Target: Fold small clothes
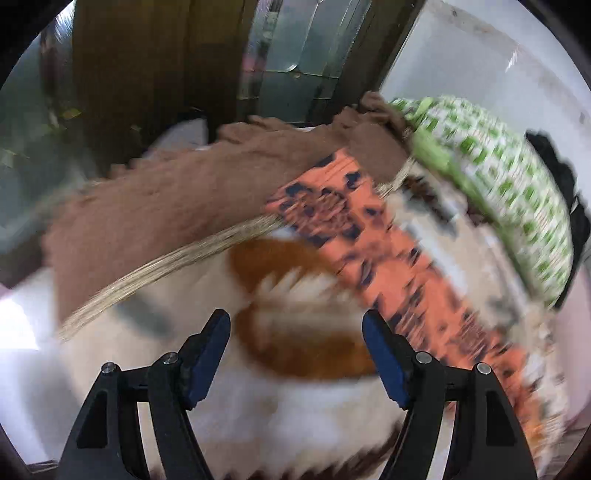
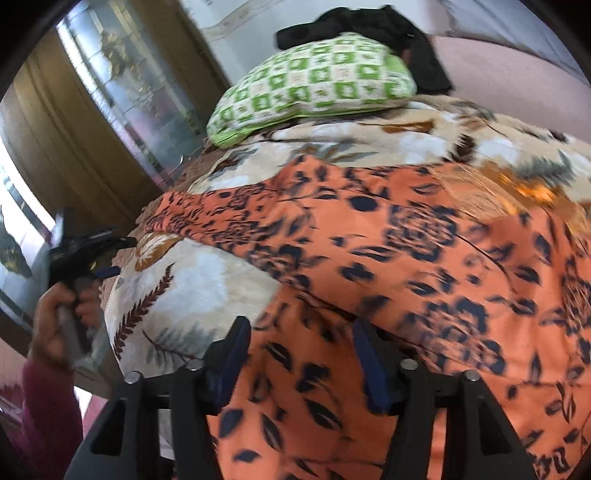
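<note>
Fluffy cream blanket (image 2: 207,280) covers the bed. The orange flowered cloth (image 2: 424,266) fills the right wrist view's middle and bottom right. Both grippers, right gripper (image 2: 301,354) and left gripper (image 1: 295,354), are spread wide, holding nothing. A careless pinch might grab blanket too.

Upper left of my right wrist view: a brown wooden frame (image 2: 55,122) runs diagonally beside a pane of patterned glass (image 2: 136,92), with bright daylight at the far left edge. A pale wall (image 2: 236,22) fills the top centre. The bed is covered by a cream blanket with leaf prints (image 2: 177,295); a green-and-white checked pillow (image 2: 317,81) lies on it near the top, a black cloth (image 2: 399,26) just behind. In my left wrist view, heavily blurred, a brown fringed cover (image 1: 155,206) crosses the middle, the wall (image 1: 480,55) at upper right.
</note>
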Available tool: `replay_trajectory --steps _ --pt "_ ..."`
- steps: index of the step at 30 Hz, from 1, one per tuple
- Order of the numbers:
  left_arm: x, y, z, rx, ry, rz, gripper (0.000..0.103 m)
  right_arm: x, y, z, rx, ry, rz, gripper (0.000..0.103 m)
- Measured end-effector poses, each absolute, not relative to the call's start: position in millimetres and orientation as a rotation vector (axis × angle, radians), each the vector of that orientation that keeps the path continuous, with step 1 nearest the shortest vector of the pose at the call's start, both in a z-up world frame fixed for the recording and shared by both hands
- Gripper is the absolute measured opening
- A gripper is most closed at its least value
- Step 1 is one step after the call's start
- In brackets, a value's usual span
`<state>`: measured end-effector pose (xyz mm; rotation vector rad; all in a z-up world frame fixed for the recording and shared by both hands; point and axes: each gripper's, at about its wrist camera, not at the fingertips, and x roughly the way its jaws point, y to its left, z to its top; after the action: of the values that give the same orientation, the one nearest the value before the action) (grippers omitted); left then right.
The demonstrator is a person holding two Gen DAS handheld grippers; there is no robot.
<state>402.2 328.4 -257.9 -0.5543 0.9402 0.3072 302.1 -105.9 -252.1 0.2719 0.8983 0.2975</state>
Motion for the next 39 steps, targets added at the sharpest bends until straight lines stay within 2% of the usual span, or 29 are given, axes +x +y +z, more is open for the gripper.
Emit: replay_trajectory --steps 8,9,10,11,13,15,16,20,28,34,39 --pt "461.0 327.7 -272.8 -0.739 0.976 0.172 0.073 284.7 -162.2 -261.8 0.321 0.899 0.194 0.063" --pt "467.5 323.6 -274.9 -0.717 0.987 0.169 0.07 283.8 -166.6 -262.0 0.327 0.898 0.187 0.063" --pt "473.1 322.8 -278.7 -0.709 1.006 0.182 0.064 283.1 -171.1 -261.8 0.332 0.894 0.179 0.063" --pt "476.8 324.2 -282.4 -0.723 1.007 0.187 0.049 282.6 -175.6 -261.1 0.334 0.888 0.168 0.063" --pt "483.2 326.8 -286.5 -0.735 0.997 0.189 0.035 281.6 -180.3 -259.3 0.34 0.878 0.163 0.063" --pt "488.4 330.1 -291.3 -0.739 1.004 0.202 0.012 280.8 -183.8 -257.5 0.341 0.867 0.158 0.063" --pt "490.4 331.4 -292.5 -0.754 0.998 0.195 0.011 280.2 -185.2 -257.2 0.343 0.865 0.158 0.063" --pt "488.6 320.6 -276.8 -0.663 0.968 0.205 0.007 272.7 -197.6 -256.3 0.368 0.853 0.154 0.063" --pt "460.7 223.7 -180.7 -0.393 0.856 0.059 0.007 237.8 -256.7 -240.7 0.442 0.798 0.069 0.063" --pt "414.2 87.4 -106.8 -0.164 0.793 -0.136 0.007 193.3 -317.5 -225.5 0.494 0.732 -0.028 0.063" --pt "367.8 -55.3 -92.7 0.022 0.808 -0.319 0.007 157.4 -370.0 -208.2 0.554 0.627 -0.1 0.063"
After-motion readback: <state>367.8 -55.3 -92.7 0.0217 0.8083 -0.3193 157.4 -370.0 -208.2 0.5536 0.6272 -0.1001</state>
